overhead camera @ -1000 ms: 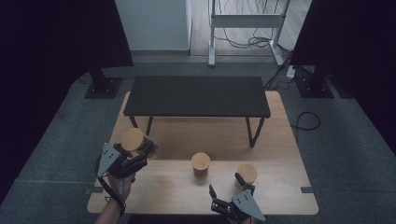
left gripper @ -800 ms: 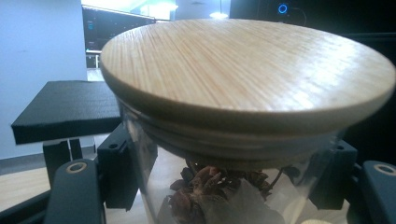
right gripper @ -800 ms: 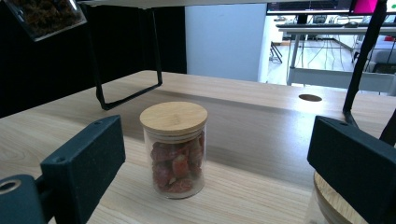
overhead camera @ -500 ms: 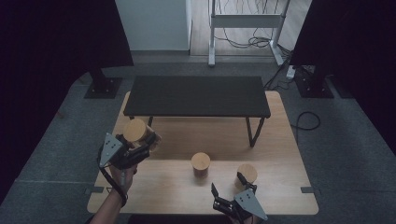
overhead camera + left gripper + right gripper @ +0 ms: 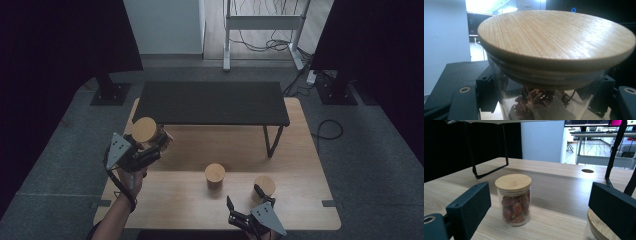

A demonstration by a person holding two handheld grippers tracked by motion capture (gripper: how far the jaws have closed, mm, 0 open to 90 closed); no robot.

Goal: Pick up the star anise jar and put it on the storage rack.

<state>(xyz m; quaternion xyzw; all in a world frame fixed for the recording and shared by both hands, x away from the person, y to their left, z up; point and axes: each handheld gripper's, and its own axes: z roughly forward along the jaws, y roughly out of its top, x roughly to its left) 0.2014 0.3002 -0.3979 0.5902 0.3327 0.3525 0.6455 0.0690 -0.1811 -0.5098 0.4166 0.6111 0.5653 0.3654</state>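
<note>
I count three glass jars with round wooden lids: one jar up off the table at my left, one jar standing mid-table, and one jar near my right. There are two grippers, the left gripper and the right gripper, one low black shelf standing on one wooden table. On the floor beyond I count two black stand bases, one at each far corner, and one white frame.
</note>
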